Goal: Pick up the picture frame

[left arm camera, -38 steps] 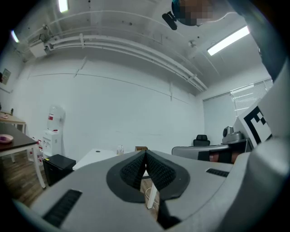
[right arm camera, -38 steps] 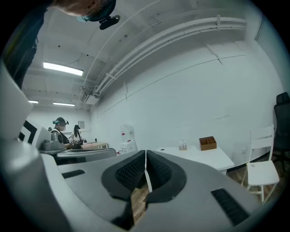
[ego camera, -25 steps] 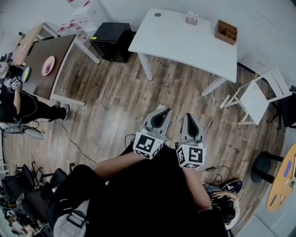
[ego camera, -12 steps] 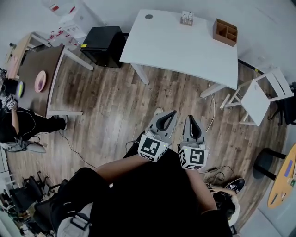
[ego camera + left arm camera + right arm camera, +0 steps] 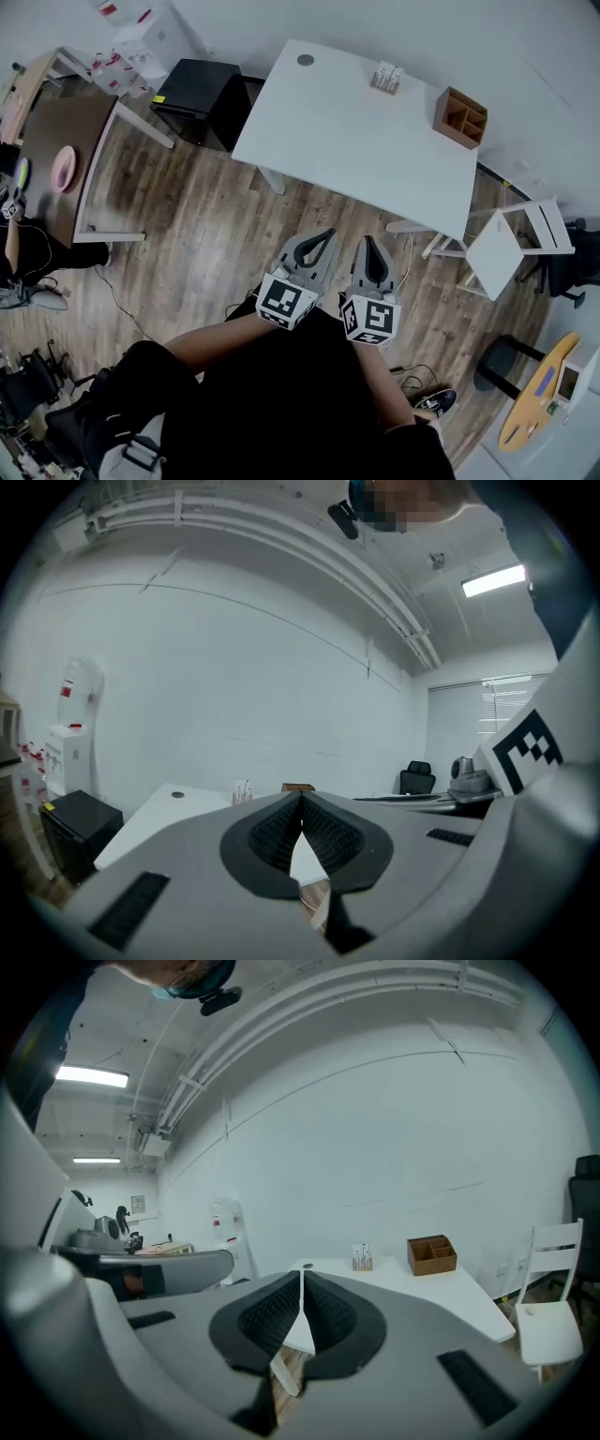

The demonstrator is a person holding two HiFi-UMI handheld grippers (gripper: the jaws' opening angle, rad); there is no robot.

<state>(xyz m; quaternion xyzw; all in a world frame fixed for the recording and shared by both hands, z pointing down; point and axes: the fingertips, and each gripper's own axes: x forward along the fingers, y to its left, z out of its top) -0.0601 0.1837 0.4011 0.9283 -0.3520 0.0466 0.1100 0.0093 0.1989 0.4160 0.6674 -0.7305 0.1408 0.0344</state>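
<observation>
A small white upright item [image 5: 386, 77], perhaps the picture frame, stands near the far edge of the white table [image 5: 356, 141]. It is too small to make out in detail. It also shows in the left gripper view [image 5: 242, 792] and the right gripper view [image 5: 361, 1258]. Both grippers are held side by side over the wooden floor, short of the table's near edge and pointing at it. My left gripper [image 5: 328, 232] is shut with nothing between its jaws [image 5: 301, 797]. My right gripper [image 5: 366, 240] is likewise shut and empty [image 5: 301, 1274].
A brown wooden organiser box [image 5: 458, 116] sits at the table's far right. A white chair [image 5: 511, 246] stands right of the table, a black cabinet [image 5: 197, 89] left of it. Farther left is a brown table [image 5: 66, 141] with a pink plate and a seated person [image 5: 19, 253].
Both grippers have moved forward together across the floor towards the white table, which now lies closer and larger in the head view. Their jaws stayed shut.
</observation>
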